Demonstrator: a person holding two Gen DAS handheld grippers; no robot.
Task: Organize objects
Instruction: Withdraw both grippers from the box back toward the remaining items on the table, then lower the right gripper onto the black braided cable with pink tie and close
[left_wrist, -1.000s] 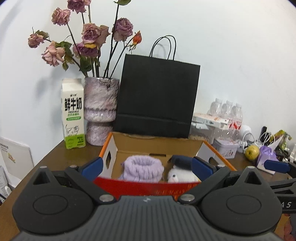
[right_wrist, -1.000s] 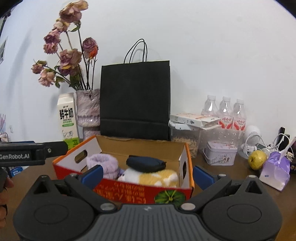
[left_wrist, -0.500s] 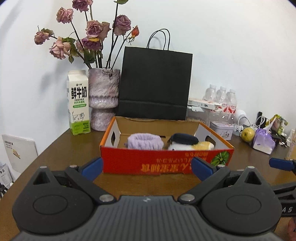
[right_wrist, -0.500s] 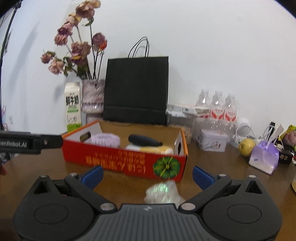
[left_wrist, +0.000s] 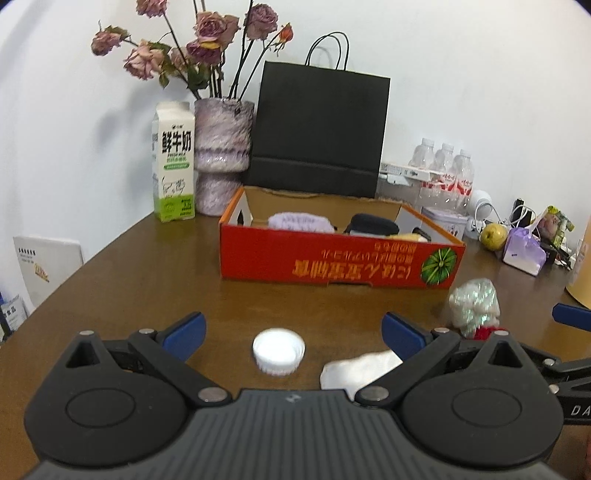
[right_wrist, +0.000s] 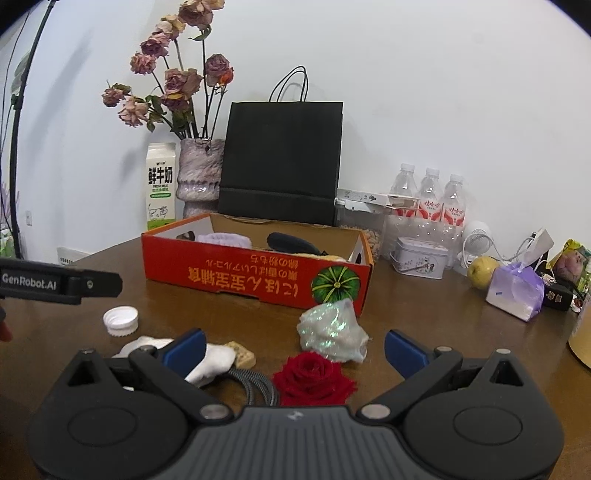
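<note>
The red cardboard box (left_wrist: 340, 258) sat open-topped on the brown table (left_wrist: 147, 288), its printed lettering upside down beside a green pumpkin picture. Inside lay a lilac headband (left_wrist: 300, 222) and a dark pouch (left_wrist: 373, 223). Before the box lay a white bottle cap (left_wrist: 279, 349), a glittery crumpled wrapper (right_wrist: 332, 330), a red rose (right_wrist: 312, 376) and a white cloth (right_wrist: 210, 360). The left gripper (left_wrist: 291, 332) and right gripper (right_wrist: 293, 347) both hung with jaws spread wide, holding nothing.
</note>
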